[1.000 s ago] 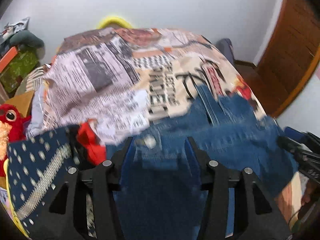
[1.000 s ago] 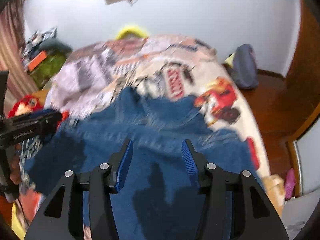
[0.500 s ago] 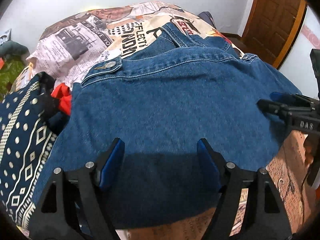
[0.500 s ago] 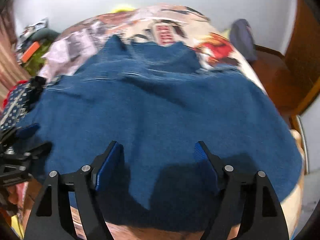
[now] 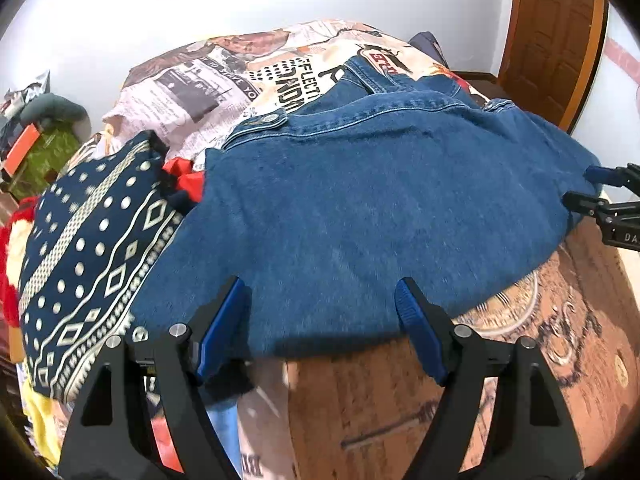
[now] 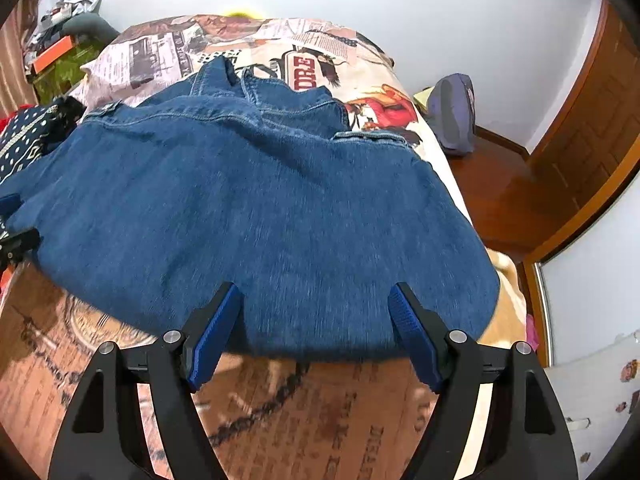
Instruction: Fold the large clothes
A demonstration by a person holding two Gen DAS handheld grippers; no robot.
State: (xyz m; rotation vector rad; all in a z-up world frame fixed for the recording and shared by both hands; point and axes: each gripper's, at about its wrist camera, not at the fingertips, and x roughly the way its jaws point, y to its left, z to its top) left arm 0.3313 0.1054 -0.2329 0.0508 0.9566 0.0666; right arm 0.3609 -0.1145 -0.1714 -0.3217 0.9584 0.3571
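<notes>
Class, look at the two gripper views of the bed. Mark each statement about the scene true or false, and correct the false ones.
1. The left gripper is open. True.
2. The right gripper is clamped on the denim jacket. False: it is open, holding nothing.
3. A patterned navy garment lies beside the jacket. True.
4. The jacket hangs on the wooden door. False: it lies spread on the bed.
</notes>
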